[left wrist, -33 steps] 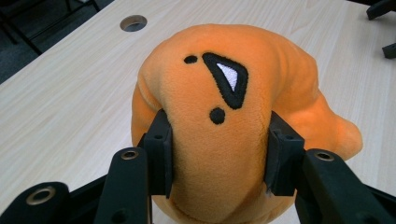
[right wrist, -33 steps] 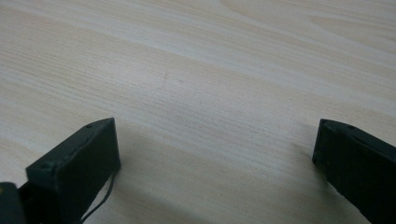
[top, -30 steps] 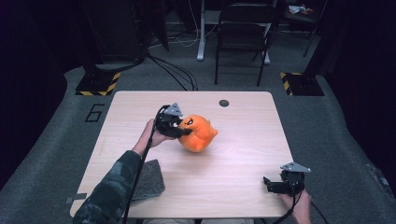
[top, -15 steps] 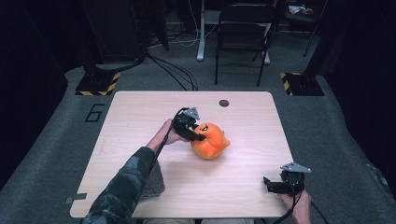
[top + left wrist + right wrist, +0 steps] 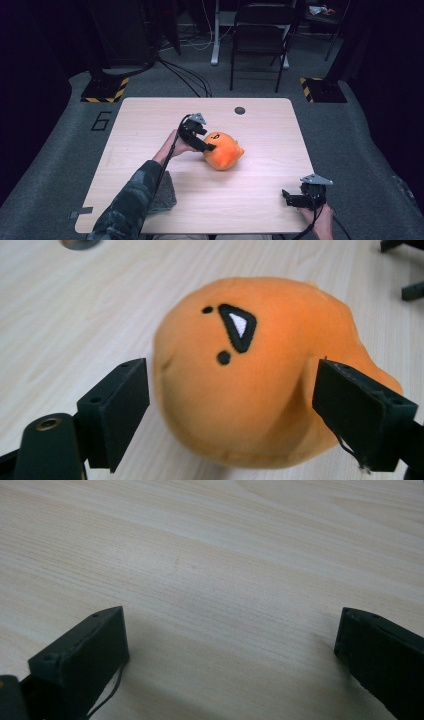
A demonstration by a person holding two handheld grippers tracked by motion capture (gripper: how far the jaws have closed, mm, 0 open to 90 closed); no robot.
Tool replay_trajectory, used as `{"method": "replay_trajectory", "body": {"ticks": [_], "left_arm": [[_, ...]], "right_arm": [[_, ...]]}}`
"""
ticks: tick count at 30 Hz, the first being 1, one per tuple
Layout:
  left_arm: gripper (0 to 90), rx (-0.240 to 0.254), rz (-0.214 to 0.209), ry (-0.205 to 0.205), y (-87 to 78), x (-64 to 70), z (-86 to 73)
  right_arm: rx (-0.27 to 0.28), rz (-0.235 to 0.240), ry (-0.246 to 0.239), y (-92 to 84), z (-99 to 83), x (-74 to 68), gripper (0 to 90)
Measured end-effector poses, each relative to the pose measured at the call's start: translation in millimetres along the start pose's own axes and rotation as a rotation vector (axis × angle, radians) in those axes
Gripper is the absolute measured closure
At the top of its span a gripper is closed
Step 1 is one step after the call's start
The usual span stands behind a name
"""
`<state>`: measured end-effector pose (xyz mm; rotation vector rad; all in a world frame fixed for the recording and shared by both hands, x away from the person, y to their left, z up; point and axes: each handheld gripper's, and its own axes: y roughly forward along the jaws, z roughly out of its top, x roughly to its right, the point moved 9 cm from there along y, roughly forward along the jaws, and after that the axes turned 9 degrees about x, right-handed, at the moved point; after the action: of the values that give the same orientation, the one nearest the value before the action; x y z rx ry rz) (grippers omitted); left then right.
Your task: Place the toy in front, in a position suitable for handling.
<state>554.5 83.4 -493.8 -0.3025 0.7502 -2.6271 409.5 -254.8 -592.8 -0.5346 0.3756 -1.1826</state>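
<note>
The left claw (image 5: 209, 146) sits at the middle of the table (image 5: 150, 120) with its two black, blocky jaws standing wide, one on either side of a single orange plush toy (image 5: 223, 150); the jaws have just been opening, and in the left gripper view a slim gap shows on the left between pad and fabric, while on the right it is too close to tell whether the pad touches. The plush toy (image 5: 260, 370) is one round, soft ball of short, fuzzy fabric with a seam along its lower edge and a small stitched mark on top: a black triangle with a white centre and two black dots beside it. It rests on the table just right of the left hand (image 5: 176, 145), near the table's centre. The right claw (image 5: 289, 196) lies well apart at the near right corner, its two dark jaws spread with nothing but bare wood grain between them, held by the right hand (image 5: 316, 220). The table is one pale, rectangular wooden top with rounded corners and fine straight grain. On it are one small dark round disc (image 5: 240, 110) near the far edge and one crumpled grey cloth (image 5: 162, 192) under the camouflage sleeve (image 5: 127, 205) at the near left. Beyond the table stands one black folding chair (image 5: 262, 40) on grey carpet.
</note>
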Motion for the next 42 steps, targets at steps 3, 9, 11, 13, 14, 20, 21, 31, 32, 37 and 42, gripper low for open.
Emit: {"method": "replay_trajectory", "body": {"ticks": [3,9,11,13,14,20,21,31,32,37,42], "left_arm": [[12.2,0.031,0.032,-0.012,-12.8,-1.9,2.5],[6.3,0.089,0.157,-0.029,-66.2,-2.4,-12.8],[3.5,0.094,0.2,-0.024,-82.9,-3.0,-23.5],[3.2,0.096,0.248,-0.031,-100.9,-4.8,-36.3],[2.1,0.099,0.264,-0.031,-110.5,-5.1,-43.5],[2.1,0.108,0.366,-0.095,-151.1,-10.5,-94.5],[2.0,0.119,0.39,-0.11,-156.6,-11.4,-102.9],[0.7,0.103,0.436,-0.202,-184.1,-4.1,-153.2],[0.7,0.113,0.441,-0.202,-188.0,-1.0,-153.8],[0.0,0.122,0.448,-0.208,-193.0,9.5,-156.4],[0.0,0.165,0.437,-0.25,-197.9,19.4,-161.3]], "right_arm": [[0.0,0.001,-0.001,0.1,0.1,0.1,0.0],[-0.002,0.003,-0.005,0.1,0.0,0.1,0.0],[-0.006,0.002,0.002,0.0,-0.2,-0.5,0.0],[-0.004,0.005,-0.006,0.6,0.4,0.2,0.0],[-0.008,0.006,-0.008,0.8,0.4,0.3,0.0],[-0.022,0.019,-0.021,1.6,1.3,0.5,0.0],[-0.03,0.031,-0.028,1.1,1.2,0.4,0.0],[-0.06,0.149,-0.146,-4.3,21.6,-14.5,1.0],[-0.05,0.174,-0.195,-6.0,31.3,-20.3,1.4],[-0.039,0.226,-0.223,-9.4,51.3,-34.4,1.9],[-0.021,0.263,-0.282,-9.2,72.9,-51.4,2.8]]}}
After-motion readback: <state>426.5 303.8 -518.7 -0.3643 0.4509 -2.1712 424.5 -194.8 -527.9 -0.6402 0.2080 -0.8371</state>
